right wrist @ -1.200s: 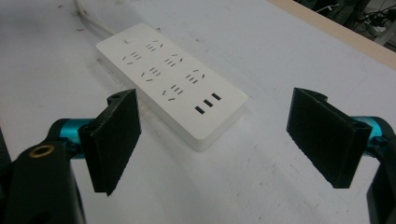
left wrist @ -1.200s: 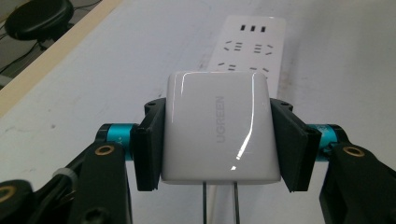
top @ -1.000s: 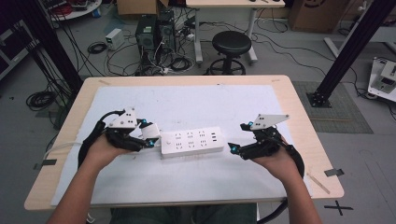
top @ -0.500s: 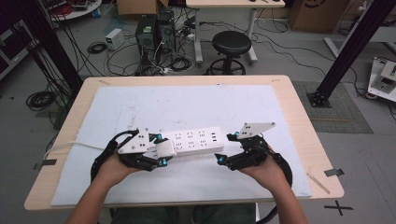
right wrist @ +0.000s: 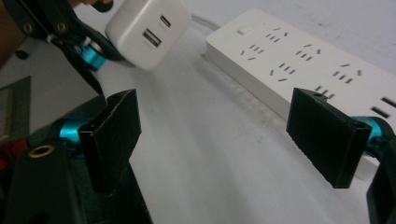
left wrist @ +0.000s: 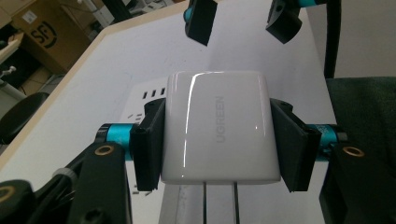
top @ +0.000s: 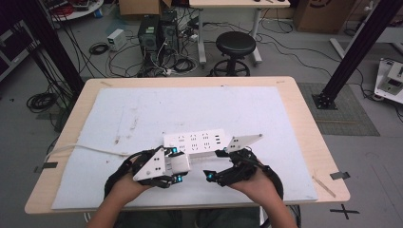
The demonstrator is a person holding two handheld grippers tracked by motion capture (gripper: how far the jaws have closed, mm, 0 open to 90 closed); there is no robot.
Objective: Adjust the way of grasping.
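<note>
A white UGREEN charger with two metal prongs sits between the pads of my left gripper, which is shut on its sides. In the high view the charger is held just in front of a white power strip lying on the white mat. My right gripper is close to the right of the charger, open and holding nothing. In the right gripper view its own jaws stand wide apart, the charger shows its USB ports at upper left, and the power strip runs along the right.
The white mat covers most of the wooden table. The strip's white cable trails left toward the table edge. Beyond the table stand a black stool, computer cases and floor cables.
Both hands have come toward the near edge and closer together in front of the power strip. The left still grips the charger. The strip has not moved.
</note>
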